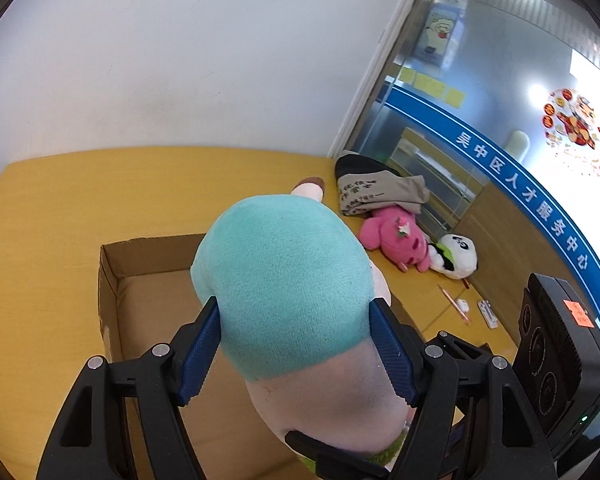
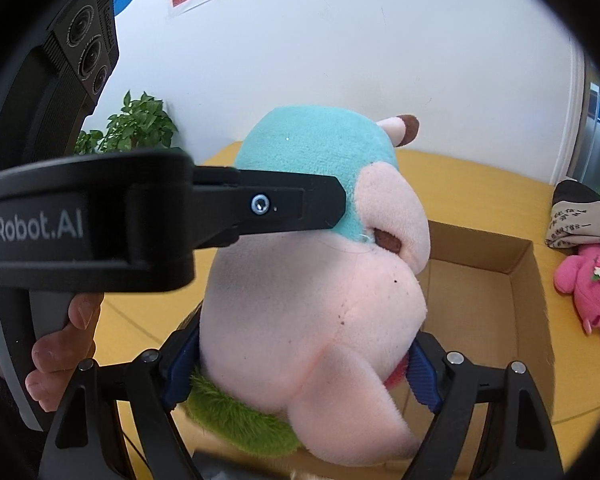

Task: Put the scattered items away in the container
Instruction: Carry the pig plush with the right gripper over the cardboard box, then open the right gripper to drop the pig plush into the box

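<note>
A large plush toy [image 1: 284,280] with a teal back, pale pink body and green collar is held above an open cardboard box [image 1: 112,280] on the yellow table. My left gripper [image 1: 296,344] is shut on its teal part. My right gripper [image 2: 300,376] is shut on its pink lower body [image 2: 308,312] near the green collar [image 2: 236,416]. In the right wrist view the left gripper's black finger [image 2: 284,204] presses the toy's side, and the box [image 2: 532,300] lies behind it. A pink plush [image 1: 396,240] and a panda plush [image 1: 456,256] lie at the table's far right.
A grey cloth bag [image 1: 372,192] lies behind the pink plush. A pencil [image 1: 454,304] and a small white item [image 1: 488,314] lie near the right edge. A potted plant [image 2: 136,124] stands by the white wall. A glass partition [image 1: 500,128] borders the table.
</note>
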Available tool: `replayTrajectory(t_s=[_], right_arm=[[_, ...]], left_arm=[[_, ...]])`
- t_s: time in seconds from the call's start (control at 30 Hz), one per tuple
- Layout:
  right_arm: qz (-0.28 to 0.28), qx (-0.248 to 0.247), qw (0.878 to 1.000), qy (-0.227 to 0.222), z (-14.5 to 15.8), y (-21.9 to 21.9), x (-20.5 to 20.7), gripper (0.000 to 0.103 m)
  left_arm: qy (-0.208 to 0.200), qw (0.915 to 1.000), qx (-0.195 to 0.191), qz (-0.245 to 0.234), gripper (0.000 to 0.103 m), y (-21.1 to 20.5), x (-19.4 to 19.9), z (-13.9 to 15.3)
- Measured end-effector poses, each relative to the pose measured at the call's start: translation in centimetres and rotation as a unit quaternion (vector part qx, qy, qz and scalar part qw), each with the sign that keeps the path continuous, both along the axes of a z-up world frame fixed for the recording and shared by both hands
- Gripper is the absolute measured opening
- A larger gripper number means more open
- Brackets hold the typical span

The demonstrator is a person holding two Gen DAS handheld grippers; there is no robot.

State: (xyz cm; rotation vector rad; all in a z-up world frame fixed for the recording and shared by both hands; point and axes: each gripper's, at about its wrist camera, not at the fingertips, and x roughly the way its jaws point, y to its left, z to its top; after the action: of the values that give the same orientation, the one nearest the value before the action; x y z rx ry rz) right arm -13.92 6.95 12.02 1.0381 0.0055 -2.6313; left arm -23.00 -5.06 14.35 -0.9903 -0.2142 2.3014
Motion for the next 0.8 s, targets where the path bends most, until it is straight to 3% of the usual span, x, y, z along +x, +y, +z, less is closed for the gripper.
replayTrajectory(t_s=[0.17,0.37,0.6,0.8], right_arm=[[-0.007,-0.002,1.000,-0.025,-3.1,-1.9,-6.1,0.084],[-0.020,-0.021,0.996,-0.081,-9.0,-4.2,-11.7,0.084],[-0.034,-0.037,0.990,-0.132,-14.2,-4.9,-13.1,0.089],[-0.023,-0.037,0.992,-0.121,-13.8,-4.7,-11.5,0.093]], left_arm=[[-0.038,0.9991,-0.008,0.016,0.074,-2.0,-6.2,-3.5],[-0.099,0.9944,-0.020,0.031,0.074,-3.8,-11.4,-9.2],[-0.150,0.9869,-0.048,0.036,0.073,-4.2,-12.7,-14.3],[-0.132,0.9885,-0.029,0.068,0.082,-5.8,-11.9,-13.0]])
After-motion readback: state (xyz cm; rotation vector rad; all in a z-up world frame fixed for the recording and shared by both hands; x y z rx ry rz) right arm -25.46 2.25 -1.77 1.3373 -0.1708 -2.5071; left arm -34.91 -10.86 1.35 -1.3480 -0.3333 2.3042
